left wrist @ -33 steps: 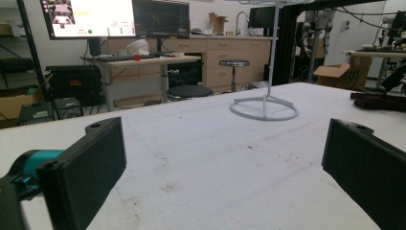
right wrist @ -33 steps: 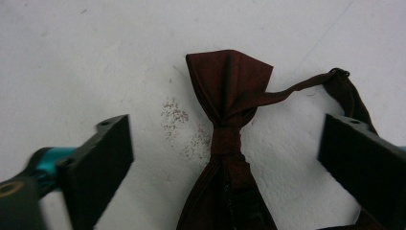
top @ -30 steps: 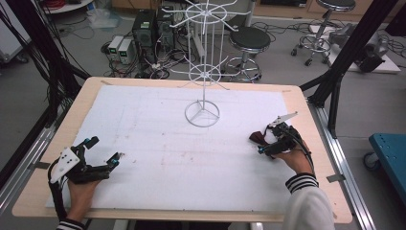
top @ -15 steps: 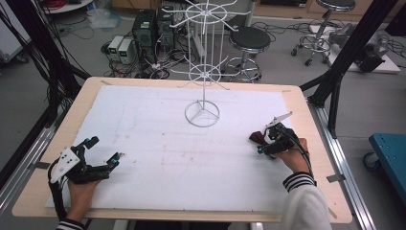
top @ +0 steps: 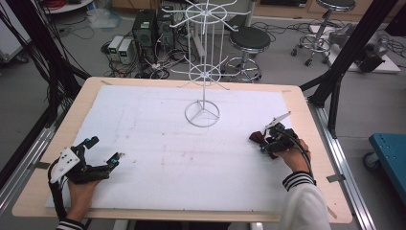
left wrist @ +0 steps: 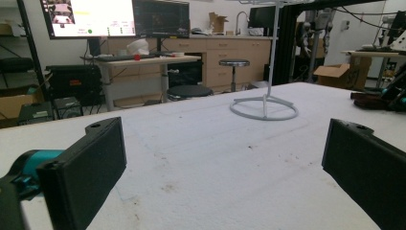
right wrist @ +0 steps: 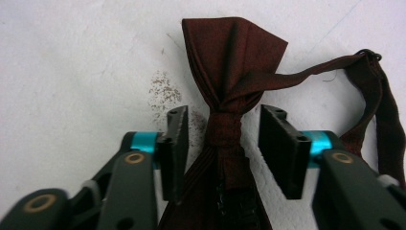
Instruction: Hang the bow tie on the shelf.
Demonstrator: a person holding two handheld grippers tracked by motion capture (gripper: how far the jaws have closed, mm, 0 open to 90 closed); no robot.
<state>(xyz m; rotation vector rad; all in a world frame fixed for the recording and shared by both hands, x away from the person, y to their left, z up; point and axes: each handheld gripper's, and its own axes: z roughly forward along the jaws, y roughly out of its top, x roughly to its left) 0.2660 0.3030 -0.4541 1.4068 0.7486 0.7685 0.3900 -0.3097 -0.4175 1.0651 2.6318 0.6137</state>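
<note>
1. We see the bow tie [right wrist: 233, 72] lying flat on the white foam mat [top: 191, 158], near the right edge of the table [top: 313, 124]; its long axis runs away from the right gripper [right wrist: 222, 143], between the two jaws.
2. The jaws stand apart on either side of the centre knot [right wrist: 225, 129], not clamped; we cannot tell whether they touch the cloth.
3. The bow tie is dark maroon fabric with a fine weave, pleated into the knot and fanning out beyond it; a thin strap [right wrist: 378, 110] loops off to one side.
4. Its near wing is cut off below the jaws.
5. The left gripper [left wrist: 225, 158] rests low over the mat at the near left, jaws wide apart on nothing.
6. A white wire stand [top: 203, 62] rises at the mat's far middle.
</note>
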